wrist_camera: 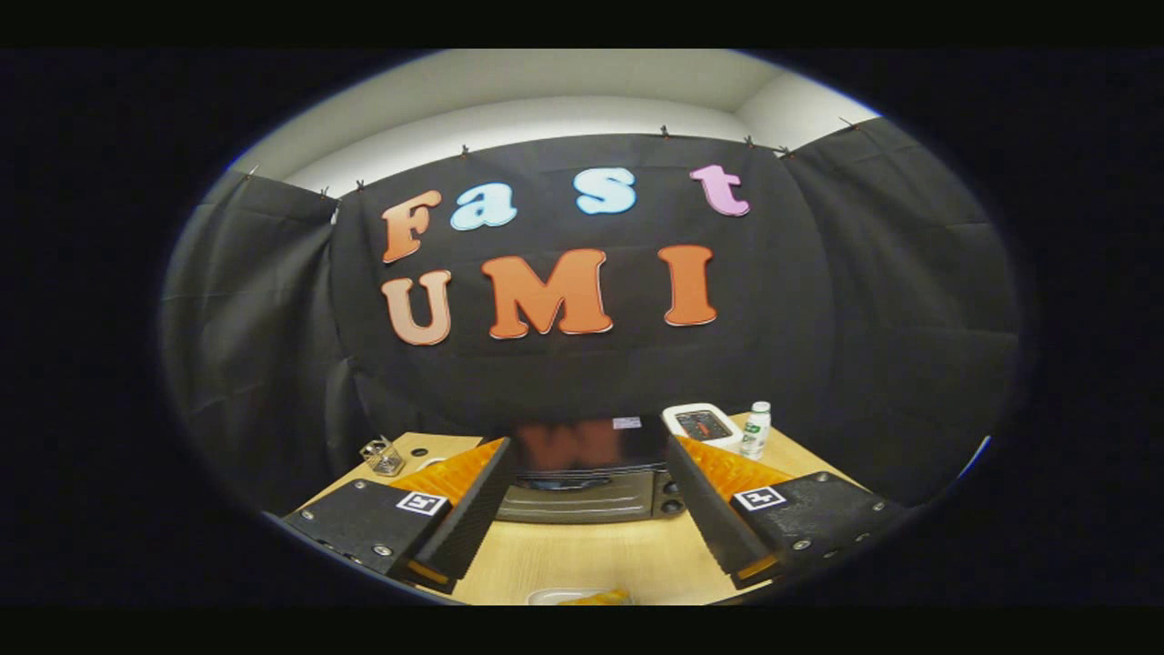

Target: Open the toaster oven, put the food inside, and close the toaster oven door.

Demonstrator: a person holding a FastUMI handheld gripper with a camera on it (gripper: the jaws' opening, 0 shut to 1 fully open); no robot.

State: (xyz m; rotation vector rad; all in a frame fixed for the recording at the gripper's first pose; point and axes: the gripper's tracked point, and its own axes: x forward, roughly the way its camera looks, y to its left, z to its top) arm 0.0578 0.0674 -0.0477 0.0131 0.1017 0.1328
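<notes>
A dark toaster oven (pixel 589 473) with a glossy black top stands on the wooden table (pixel 591 555), beyond my fingers and framed between them. Its door looks closed, and two knobs (pixel 671 496) sit at its right side. My gripper (pixel 587 532) is open, its fingers spread wide with nothing between them, held above the table well short of the oven. Below the fingertips, at the near edge of the table, a pale plate (pixel 582 597) with a bit of orange-yellow food (pixel 605 598) peeks into view.
A white device with a screen (pixel 701 424) and a small white bottle (pixel 756 430) stand to the right behind the oven. A small clear metal-edged object (pixel 383 457) lies at the table's back left. Black cloth walls close the booth behind.
</notes>
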